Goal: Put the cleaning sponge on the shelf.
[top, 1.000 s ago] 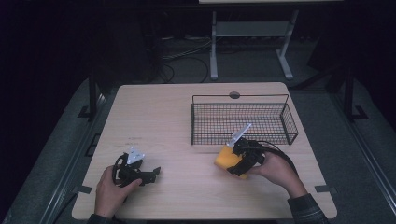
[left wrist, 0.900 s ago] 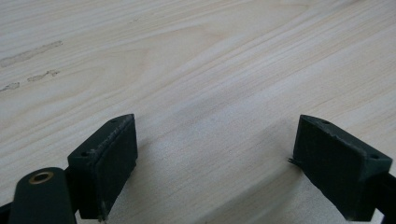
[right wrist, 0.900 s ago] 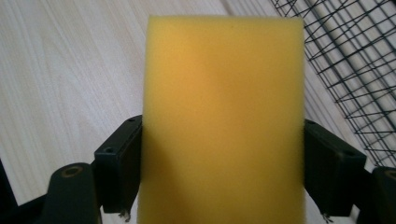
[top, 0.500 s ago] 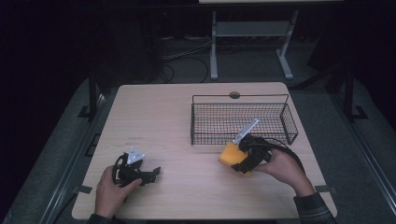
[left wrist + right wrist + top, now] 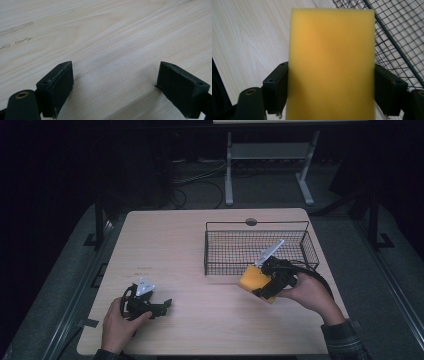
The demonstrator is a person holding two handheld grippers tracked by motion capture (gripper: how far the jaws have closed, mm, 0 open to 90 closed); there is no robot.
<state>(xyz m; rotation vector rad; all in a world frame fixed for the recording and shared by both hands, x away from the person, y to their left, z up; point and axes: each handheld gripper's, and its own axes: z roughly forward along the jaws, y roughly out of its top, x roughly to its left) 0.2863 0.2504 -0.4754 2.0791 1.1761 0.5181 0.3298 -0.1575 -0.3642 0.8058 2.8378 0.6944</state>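
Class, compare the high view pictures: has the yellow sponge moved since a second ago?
Yes. The yellow sponge, clamped in the right gripper, has moved slightly up and right in the high view, closer to the wire basket's near wall.

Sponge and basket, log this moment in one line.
right claw: shut on sponge | wire basket: beside it | left claw: open, over table

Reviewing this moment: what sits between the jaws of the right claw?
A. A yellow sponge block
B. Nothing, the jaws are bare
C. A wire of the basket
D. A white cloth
A: in the right gripper view the yellow sponge block stands between the two black jaws of the right claw, pressed on both sides, with the wire basket off to one side.
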